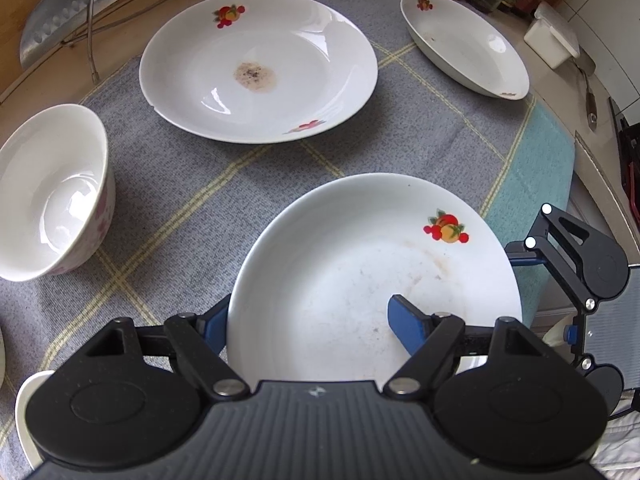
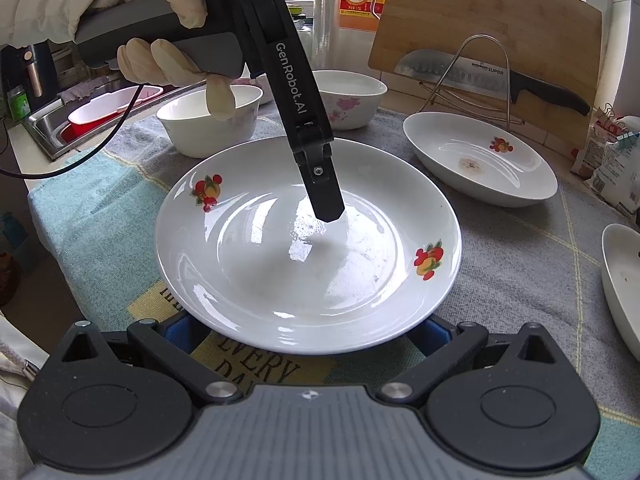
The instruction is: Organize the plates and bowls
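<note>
Left claw [image 1: 310, 308] sits nearest in its own view, jaws apart and astride the near-left rim of the fruit-print plate [image 1: 376, 280]. One blue pad is outside the rim and the other hangs over the plate's well. We see neither pad pressing.

Right claw [image 2: 308, 330] is likewise spread. In its own view both its pads are partly hidden under the plate's near edge, and nothing is clamped. The left wrist view shows it standing just beside the plate's right rim.

The plate lies on the grey checked cloth [image 1: 180, 184], near the cloth's teal border.

Only the right wrist view shows the gloved hand [image 2: 176, 20]. It grips the left claw's handle from above, with the claw angled steeply down into the plate.

Open cloth separates the plate from the left-hand bowl [image 1: 52, 192] and from the stained plate [image 1: 258, 66] beyond. A third plate [image 1: 464, 44] rests at the far right, near the cloth's edge on the counter [image 1: 556, 92].

Farther off, the right wrist view alone shows a plain bowl [image 2: 208, 120], a flowered bowl [image 2: 348, 96], the sink [image 2: 44, 128], and a knife [image 2: 492, 76] on a wire rack against the cutting board [image 2: 480, 12].
</note>
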`<control>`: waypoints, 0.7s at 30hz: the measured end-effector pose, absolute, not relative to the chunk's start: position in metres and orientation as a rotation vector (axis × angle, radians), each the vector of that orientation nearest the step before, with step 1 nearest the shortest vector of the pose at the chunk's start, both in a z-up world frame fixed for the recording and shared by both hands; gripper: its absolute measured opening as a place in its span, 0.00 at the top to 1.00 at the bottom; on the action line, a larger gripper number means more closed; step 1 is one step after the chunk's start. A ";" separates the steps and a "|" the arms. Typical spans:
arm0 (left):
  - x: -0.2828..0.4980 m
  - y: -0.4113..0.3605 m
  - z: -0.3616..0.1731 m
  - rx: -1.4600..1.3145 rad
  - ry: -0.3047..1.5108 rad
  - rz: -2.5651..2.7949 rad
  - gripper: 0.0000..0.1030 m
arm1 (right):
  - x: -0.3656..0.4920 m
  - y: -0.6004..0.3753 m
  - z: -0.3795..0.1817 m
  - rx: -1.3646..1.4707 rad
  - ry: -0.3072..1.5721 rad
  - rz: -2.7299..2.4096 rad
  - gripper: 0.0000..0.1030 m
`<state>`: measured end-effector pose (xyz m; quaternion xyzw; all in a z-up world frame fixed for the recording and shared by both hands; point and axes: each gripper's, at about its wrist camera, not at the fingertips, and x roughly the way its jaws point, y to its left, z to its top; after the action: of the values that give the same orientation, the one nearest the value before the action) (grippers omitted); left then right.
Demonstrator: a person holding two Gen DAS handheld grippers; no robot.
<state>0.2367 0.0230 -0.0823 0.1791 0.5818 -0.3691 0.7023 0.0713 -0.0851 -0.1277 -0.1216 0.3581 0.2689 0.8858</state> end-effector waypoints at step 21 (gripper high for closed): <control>0.241 -0.025 -0.063 0.386 1.254 -0.785 0.24 | 0.086 -0.131 -0.106 -0.273 0.745 0.600 0.00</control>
<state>0.2411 -0.0252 -0.0627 0.1748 0.5676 -0.3554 0.7218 0.0864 -0.1311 -0.1062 -0.1311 0.3573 0.2878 0.8788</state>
